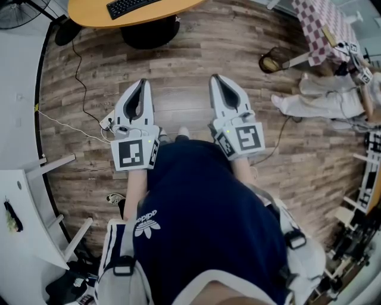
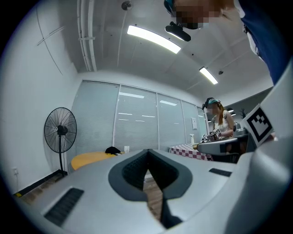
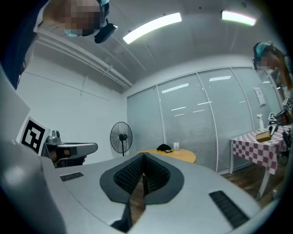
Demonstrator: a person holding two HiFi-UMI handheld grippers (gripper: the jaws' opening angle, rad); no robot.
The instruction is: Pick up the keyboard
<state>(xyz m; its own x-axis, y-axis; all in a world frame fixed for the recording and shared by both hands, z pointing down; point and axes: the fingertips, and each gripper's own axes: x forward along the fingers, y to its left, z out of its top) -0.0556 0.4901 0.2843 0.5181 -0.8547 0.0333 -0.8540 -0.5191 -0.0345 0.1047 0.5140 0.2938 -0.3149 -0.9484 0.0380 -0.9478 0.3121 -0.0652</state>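
The black keyboard (image 1: 128, 7) lies on a round yellow table (image 1: 89, 15) at the top edge of the head view, well ahead of both grippers. My left gripper (image 1: 141, 83) and right gripper (image 1: 215, 78) are held level side by side above the wooden floor, pointing toward that table. Both are shut with nothing between the jaws. In the left gripper view the left gripper (image 2: 147, 151) faces the yellow table (image 2: 89, 158) far off. From the right gripper (image 3: 143, 156), the same table (image 3: 178, 155) shows with a dark item (image 3: 163, 147) on it.
A standing fan (image 2: 60, 132) stands left of the yellow table. A checkered table (image 1: 324, 24) with a person (image 1: 333, 98) beside it is at the right. A cable (image 1: 77, 71) trails over the floor at the left, near white furniture (image 1: 24, 202).
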